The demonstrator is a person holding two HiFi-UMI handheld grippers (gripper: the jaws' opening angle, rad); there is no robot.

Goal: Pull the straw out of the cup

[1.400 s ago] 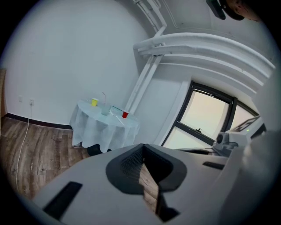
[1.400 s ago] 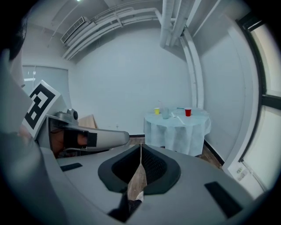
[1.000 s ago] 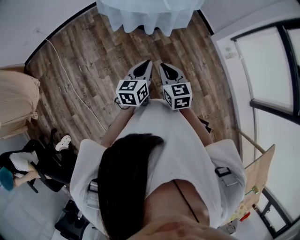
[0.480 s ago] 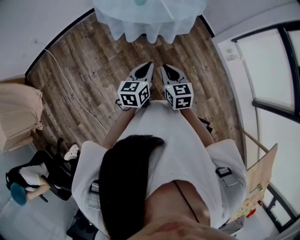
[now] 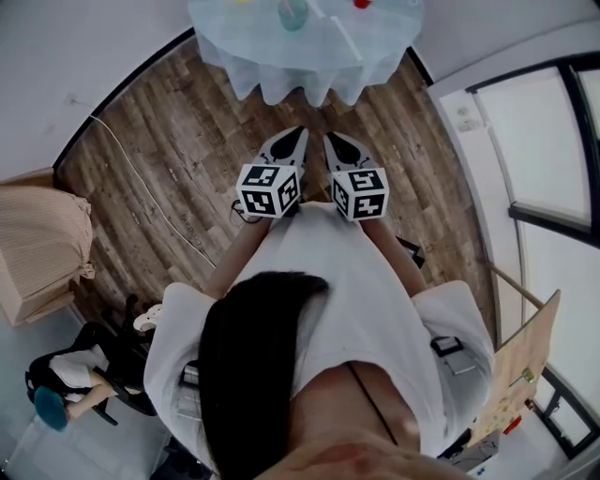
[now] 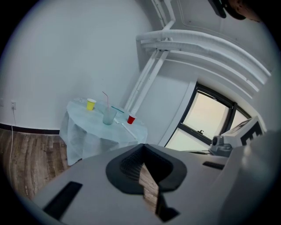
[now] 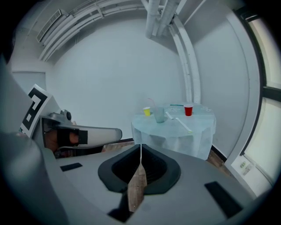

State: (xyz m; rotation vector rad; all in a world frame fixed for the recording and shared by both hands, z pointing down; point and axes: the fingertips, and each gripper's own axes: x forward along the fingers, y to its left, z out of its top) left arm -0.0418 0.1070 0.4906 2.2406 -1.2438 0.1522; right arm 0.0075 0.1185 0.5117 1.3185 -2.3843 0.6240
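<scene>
A round table [image 6: 83, 132] under a pale cloth stands ahead, some way off. On it a clear cup [image 6: 108, 117] holds a thin pink straw [image 6: 105, 100]; the cup [image 5: 292, 13] also shows at the top of the head view and, in the right gripper view, the cup [image 7: 159, 115] is small. My left gripper [image 5: 296, 134] and right gripper [image 5: 330, 139] are held side by side over the wooden floor, short of the table. The left gripper [image 6: 142, 147] and the right gripper [image 7: 140, 147] are both shut and hold nothing.
A yellow cup [image 6: 91, 104] and a red cup [image 6: 131, 119] flank the clear one, and a white straw [image 7: 182, 123] lies on the cloth. A cable [image 5: 141, 178] runs over the floor at left, near a beige box [image 5: 33, 234]. Windows [image 5: 553, 141] line the right.
Both grippers have moved forward together toward the table. More of the table and its cups has come into the top of the head view.
</scene>
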